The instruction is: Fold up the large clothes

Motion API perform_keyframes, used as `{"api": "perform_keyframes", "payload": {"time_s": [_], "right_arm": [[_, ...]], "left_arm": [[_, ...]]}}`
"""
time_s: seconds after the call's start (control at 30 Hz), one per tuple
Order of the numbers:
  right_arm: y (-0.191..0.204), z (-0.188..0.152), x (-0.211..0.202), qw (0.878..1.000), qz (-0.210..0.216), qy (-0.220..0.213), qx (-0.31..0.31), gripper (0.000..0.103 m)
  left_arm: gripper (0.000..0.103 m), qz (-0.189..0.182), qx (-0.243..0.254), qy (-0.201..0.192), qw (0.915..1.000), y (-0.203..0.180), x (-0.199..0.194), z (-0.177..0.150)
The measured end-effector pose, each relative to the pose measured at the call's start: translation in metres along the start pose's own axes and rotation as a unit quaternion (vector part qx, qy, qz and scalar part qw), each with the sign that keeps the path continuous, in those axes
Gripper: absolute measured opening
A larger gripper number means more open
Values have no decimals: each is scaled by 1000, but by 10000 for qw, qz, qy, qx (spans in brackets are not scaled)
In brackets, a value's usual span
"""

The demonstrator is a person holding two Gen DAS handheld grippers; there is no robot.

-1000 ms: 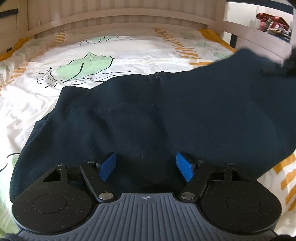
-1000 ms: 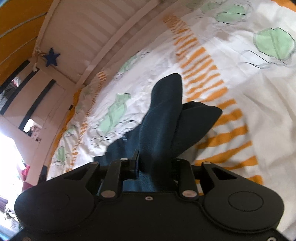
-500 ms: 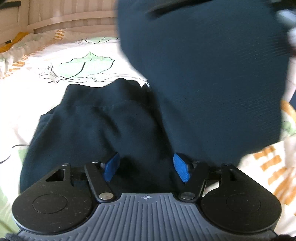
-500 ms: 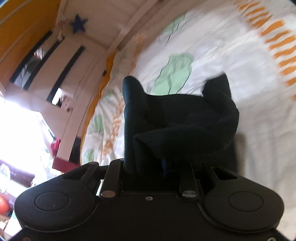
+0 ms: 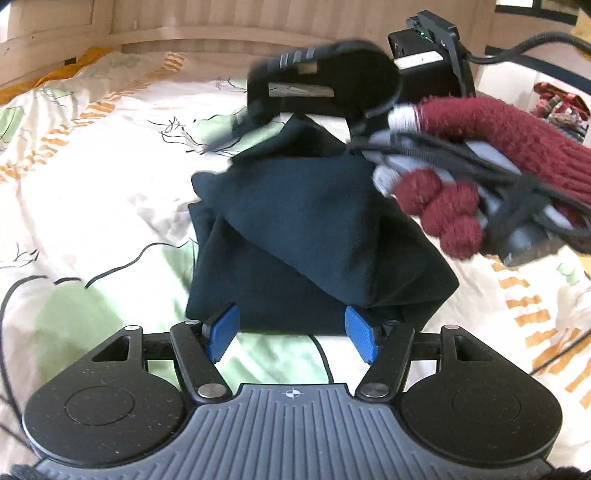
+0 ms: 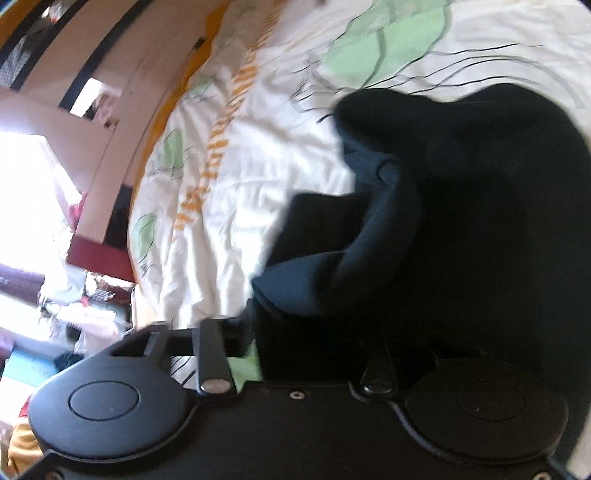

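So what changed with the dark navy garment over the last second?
The right gripper, shut on one end of the dark navy garment, swung that end up and across onto the rest, turning a spread-out piece into a folded stack. The left gripper drew back to the stack's near edge. Unchanged: left jaws open, and the leaf-print white bedsheet underneath.

Black left hand-held gripper (image 5: pixel 291 334), 2 blue pads (image 5: pixel 221 334); maroon fuzzy glove (image 5: pixel 480 166).

Leaf-print bedsheet (image 5: pixel 110 206), wooden headboard (image 5: pixel 184 22)
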State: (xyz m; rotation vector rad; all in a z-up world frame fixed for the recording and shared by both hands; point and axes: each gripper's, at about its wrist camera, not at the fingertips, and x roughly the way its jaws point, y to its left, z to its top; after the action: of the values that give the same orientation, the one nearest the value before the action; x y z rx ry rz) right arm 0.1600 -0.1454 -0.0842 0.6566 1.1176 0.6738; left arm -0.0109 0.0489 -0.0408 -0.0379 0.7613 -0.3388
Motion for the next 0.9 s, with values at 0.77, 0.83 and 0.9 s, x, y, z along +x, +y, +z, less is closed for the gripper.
{"api": "perform_keyframes", "payload": {"time_s": [0.77,0.83,0.9], "right_arm": [[-3,-43,-153,9431,-1380,-2201,-2073,48],[-3,-52,-148,9338,-1647,-2170,-2318,39],[3,-50,-138,9310,-1677,-2099,-2471,39]], "left_arm": [[64,-120,542,-649,9963,-38,25,18],[64,-220,-16,-214,9995,-18,51,15],[64,-355,-290,-252,9986,-7,56,10]]}}
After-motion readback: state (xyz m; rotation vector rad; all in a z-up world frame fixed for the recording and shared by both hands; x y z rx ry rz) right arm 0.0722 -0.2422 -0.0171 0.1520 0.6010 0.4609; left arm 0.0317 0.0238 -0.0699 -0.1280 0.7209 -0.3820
